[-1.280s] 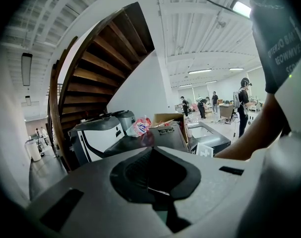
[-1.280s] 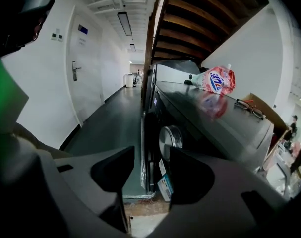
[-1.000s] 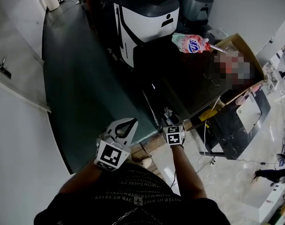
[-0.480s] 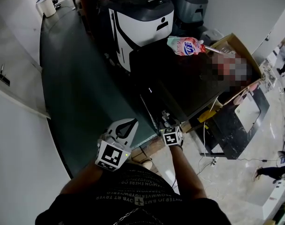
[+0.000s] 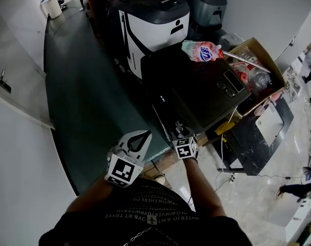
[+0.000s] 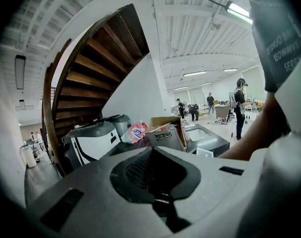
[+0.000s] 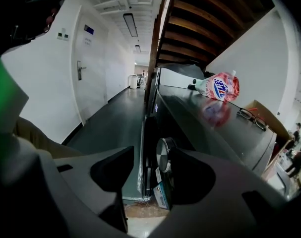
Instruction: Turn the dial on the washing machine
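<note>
Right gripper [image 7: 146, 175] wide, left gripper [image 6: 152, 177] closed empty: I had the washing machine [image 7: 205, 128] dial [image 7: 164, 154] off-centre, so closing could have let one jaw slip.

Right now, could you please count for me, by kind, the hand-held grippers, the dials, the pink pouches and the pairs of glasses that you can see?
hand-held gripper: 2, the left hand-held gripper and the right hand-held gripper
dial: 1
pink pouch: 1
pair of glasses: 1
Total: 5
</note>
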The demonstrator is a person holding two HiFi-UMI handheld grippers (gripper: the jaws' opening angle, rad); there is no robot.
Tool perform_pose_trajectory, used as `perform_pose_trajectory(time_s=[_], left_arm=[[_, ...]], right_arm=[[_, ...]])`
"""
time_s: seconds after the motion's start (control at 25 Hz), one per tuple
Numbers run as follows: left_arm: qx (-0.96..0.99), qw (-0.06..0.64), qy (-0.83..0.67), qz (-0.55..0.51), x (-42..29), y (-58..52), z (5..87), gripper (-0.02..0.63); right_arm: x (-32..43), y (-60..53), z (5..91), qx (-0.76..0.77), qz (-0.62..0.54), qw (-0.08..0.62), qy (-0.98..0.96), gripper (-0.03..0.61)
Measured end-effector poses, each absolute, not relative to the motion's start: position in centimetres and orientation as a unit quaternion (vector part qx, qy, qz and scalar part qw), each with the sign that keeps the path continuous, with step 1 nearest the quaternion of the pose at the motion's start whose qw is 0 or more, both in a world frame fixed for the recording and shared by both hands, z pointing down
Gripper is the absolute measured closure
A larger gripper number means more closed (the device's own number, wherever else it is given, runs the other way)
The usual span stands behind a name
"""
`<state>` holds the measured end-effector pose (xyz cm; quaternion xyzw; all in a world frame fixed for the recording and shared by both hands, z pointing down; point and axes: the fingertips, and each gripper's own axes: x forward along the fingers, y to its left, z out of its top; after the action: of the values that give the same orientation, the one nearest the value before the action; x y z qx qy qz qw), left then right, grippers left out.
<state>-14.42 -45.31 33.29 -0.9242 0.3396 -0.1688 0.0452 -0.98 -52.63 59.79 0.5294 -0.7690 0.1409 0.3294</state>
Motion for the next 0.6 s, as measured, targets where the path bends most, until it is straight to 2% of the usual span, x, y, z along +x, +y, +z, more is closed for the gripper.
perform_pose_trajectory(time_s=[0.2, 0.28, 0.48, 0.52, 0.56, 0.6], left_arm=[[-0.922, 0.04, 0.347, -0.168, -14.8, -44.9, 33.4, 0.607], [-0.921, 0.039, 0.35, -0.168, -15.0, -44.8, 33.4, 0.607], [-0.919, 0.04, 0.357, -0.163, -15.0, -44.7, 33.2, 0.607], [-0.918, 0.041, 0.359, -0.162, -15.1, -44.7, 33.1, 0.607], [-0.917, 0.042, 0.362, -0.161, -15.2, -44.7, 32.9, 0.607], [-0.916, 0.045, 0.365, -0.159, -15.3, -44.7, 32.5, 0.607]], right_arm=[[-0.2, -51.5, 61.1, 0.53, 0.161, 0.341, -0.759, 0.368], [-0.2, -51.3, 61.3, 0.527, 0.165, 0.34, -0.761, 0.352], [-0.6, -51.6, 58.2, 0.533, 0.156, 0.296, -0.777, 0.348], [-0.7, -51.4, 57.0, 0.534, 0.15, 0.284, -0.782, 0.36], [-0.8, -51.1, 55.7, 0.535, 0.142, 0.271, -0.788, 0.401], [-0.9, -50.7, 54.2, 0.536, 0.131, 0.256, -0.793, 0.47]])
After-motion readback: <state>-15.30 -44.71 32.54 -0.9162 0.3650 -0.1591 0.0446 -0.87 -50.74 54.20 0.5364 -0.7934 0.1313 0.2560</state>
